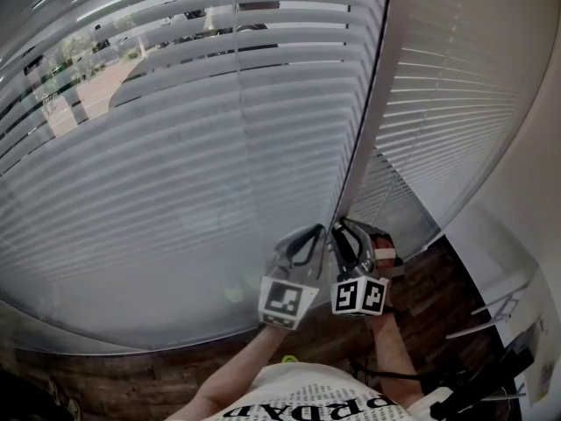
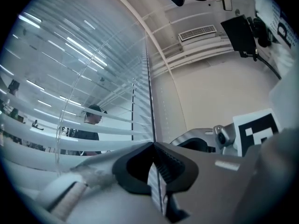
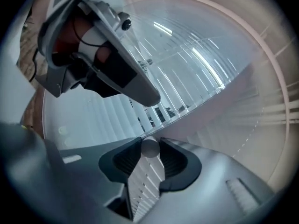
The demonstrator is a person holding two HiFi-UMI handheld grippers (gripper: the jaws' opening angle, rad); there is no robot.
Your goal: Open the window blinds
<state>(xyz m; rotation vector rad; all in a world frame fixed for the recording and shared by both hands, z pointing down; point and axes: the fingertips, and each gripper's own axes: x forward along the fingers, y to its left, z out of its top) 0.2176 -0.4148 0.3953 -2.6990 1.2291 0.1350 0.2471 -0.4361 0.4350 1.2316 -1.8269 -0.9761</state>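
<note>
Grey slatted blinds point(image 1: 175, 174) fill the window ahead, their slats nearly flat at the bottom and showing gaps near the top. A thin grey wand point(image 1: 359, 121) hangs down their right edge. Both grippers meet at its lower end. My right gripper point(image 1: 344, 226) point(image 3: 150, 148) has a round grey piece, seemingly the wand's end point(image 3: 150, 146), between its jaw tips, touching both pads. My left gripper point(image 1: 321, 229) point(image 2: 152, 144) is just left of it with its jaw tips together. A thin dark line rises from them; I cannot tell whether anything is pinched.
A second blind point(image 1: 456, 86) covers the window to the right, at an angle. Dark wooden floor point(image 1: 438, 279) lies below, with a metal frame point(image 1: 504, 305) at the far right. A person point(image 2: 91, 120) shows through the slats outside. A vent point(image 2: 198, 31) is in the ceiling.
</note>
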